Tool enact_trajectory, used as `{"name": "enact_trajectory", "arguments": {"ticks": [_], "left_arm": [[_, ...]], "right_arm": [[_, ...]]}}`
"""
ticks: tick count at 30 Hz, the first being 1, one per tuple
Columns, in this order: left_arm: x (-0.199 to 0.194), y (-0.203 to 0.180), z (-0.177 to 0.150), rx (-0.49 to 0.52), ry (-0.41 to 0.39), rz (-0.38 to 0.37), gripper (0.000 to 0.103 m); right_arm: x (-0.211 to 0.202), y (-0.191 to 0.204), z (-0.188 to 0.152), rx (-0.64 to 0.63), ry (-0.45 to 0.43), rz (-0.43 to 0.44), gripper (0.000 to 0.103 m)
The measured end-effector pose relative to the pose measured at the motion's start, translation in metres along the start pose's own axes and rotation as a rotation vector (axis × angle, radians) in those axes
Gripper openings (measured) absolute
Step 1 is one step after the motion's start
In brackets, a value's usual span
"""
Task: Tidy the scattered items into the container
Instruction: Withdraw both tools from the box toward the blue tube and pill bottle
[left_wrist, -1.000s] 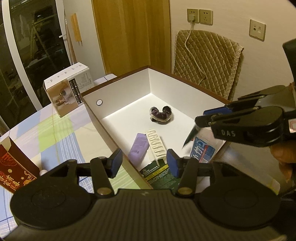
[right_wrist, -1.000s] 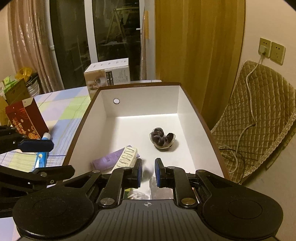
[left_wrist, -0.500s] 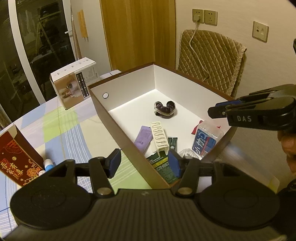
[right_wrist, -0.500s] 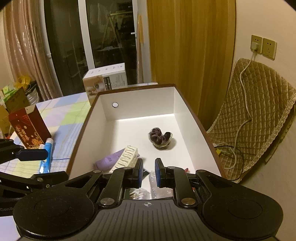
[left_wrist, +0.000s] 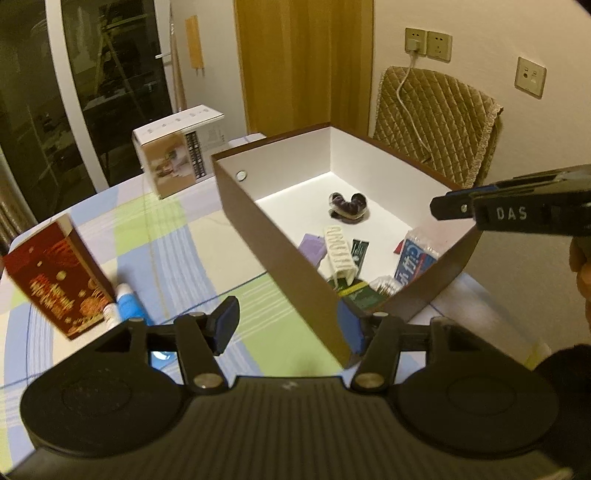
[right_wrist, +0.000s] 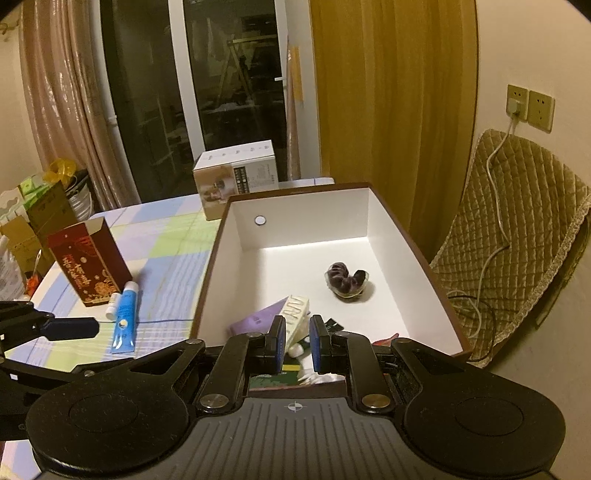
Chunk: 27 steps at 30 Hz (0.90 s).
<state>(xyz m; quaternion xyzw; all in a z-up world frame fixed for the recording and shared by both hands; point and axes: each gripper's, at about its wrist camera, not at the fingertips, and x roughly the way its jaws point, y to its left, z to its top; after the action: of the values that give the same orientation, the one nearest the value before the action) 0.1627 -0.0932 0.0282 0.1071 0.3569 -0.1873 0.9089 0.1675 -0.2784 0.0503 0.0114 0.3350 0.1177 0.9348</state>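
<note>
- Box (right_wrist: 402, 240): rectangular and open-topped, with brown outer walls, a smooth white inside and a small round disc on its far wall. It sits on the right part of the table.
- Inside the box: a dark ruffled scrunchie (right_wrist: 347, 280) lies alone mid-floor. At the near end are a cream ridged hair clip (left_wrist: 340, 255), a flat lilac piece (left_wrist: 313, 248), a blue-and-white packet (left_wrist: 415, 260) leaning on the right wall, and dark green sachets (left_wrist: 360, 293).
- Tube (right_wrist: 125, 318): blue and white, soft-sided, flat-crimped at the near end. It lies outside the box on the cloth, left of it and just beside the red carton.
- Red carton (right_wrist: 88, 263): upright card with gold print and an open top.
- White carton (right_wrist: 236, 177): printed card, standing at the far edge of the table by the box's far-left corner.
- Table (left_wrist: 177, 258): covered with a checked cloth in pale blue, green and cream.
- Left gripper (left_wrist: 288, 326): black with blue pads, its jaws apart and just been widening. Nothing is held; it straddles the box's near-left corner, which stands between it and the contents.
- Right gripper (right_wrist: 297, 345): its jaws stand narrowly apart and have just been opening. Nothing is between the pads. It is above the box's near end.
- Around: a quilted olive cover (right_wrist: 517, 236) with a white cable hangs right of the box. Curtains and dark glass doors stand behind.
</note>
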Motion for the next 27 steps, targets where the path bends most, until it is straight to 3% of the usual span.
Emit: {"name": "enact_trajectory", "arguments": {"ticks": [1,2,4,12,19,27], "left_arm": [[-0.003,0.002,-0.003,-0.004,0.002,0.005,0.057],[-0.007,0.004,-0.007,-0.009,0.004,0.009,0.057],[-0.014,0.008,-0.014,-0.021,0.009,0.017,0.057],[-0.042,0.027,-0.041,-0.076,0.016,0.064,0.061],[-0.065,0.044,-0.064,-0.128,0.022,0.126,0.083],[-0.080,0.065,-0.085,-0.181,0.032,0.199,0.098]], "right_arm": [[-0.002,0.002,-0.001,0.002,-0.004,-0.003,0.064],[-0.006,0.004,-0.003,0.008,-0.021,-0.002,0.100],[-0.014,0.011,-0.006,-0.005,-0.052,0.017,0.101],[-0.028,0.039,-0.017,-0.030,-0.035,0.056,0.102],[-0.040,0.067,-0.035,-0.046,-0.015,0.108,0.102],[-0.039,0.097,-0.053,-0.094,0.025,0.166,0.102]]}}
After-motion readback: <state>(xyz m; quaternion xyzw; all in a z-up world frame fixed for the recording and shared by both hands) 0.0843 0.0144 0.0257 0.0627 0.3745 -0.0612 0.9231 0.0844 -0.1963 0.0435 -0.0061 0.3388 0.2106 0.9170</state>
